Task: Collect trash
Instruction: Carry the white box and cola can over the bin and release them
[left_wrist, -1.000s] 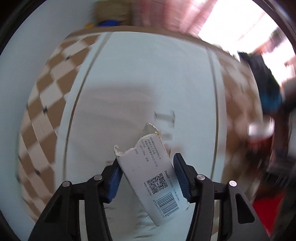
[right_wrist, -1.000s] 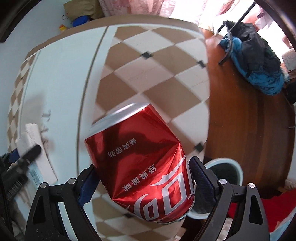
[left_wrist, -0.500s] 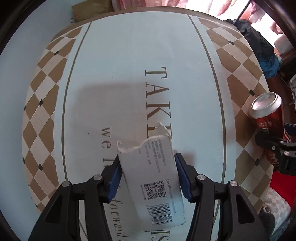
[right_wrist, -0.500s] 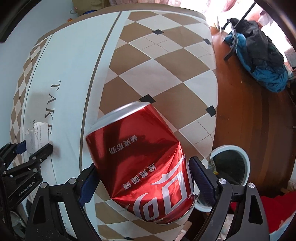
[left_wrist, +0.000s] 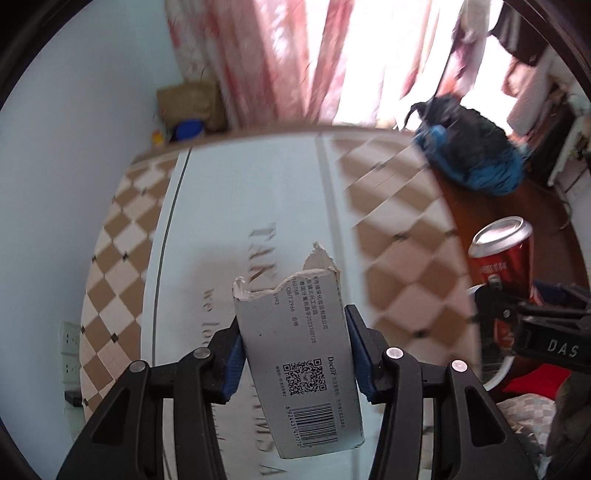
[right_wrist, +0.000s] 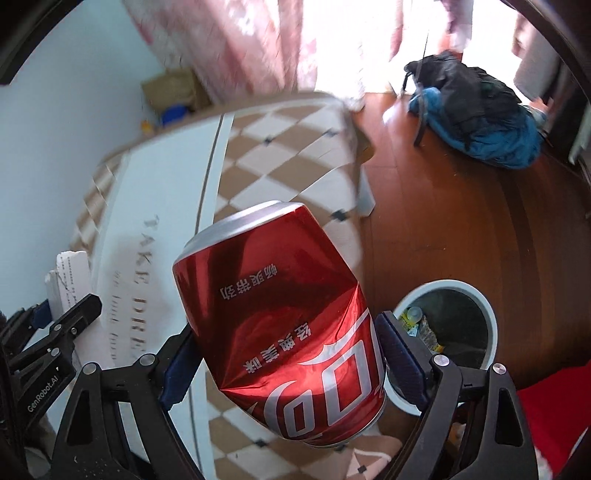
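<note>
The left gripper (left_wrist: 295, 354) is clamped on a torn grey carton (left_wrist: 299, 354), its blue pads pressed flat against both long sides; the barcode end points back toward the camera and the ragged end points away. The right gripper (right_wrist: 291, 350) grips a dented red can (right_wrist: 284, 321), its jaws set wider to span the can's body, with the silver rim tilted up and away. Both loads are held in the air above a bed cover (left_wrist: 266, 192) with a brown-and-white diamond border and grey lettering. Just beyond the can, low on the wooden floor (right_wrist: 461, 229), stands a white-rimmed bin (right_wrist: 487, 306) with some litter inside. Farther off, a black and blue backpack (right_wrist: 480, 118) lies near pink curtains (right_wrist: 258, 48).
</note>
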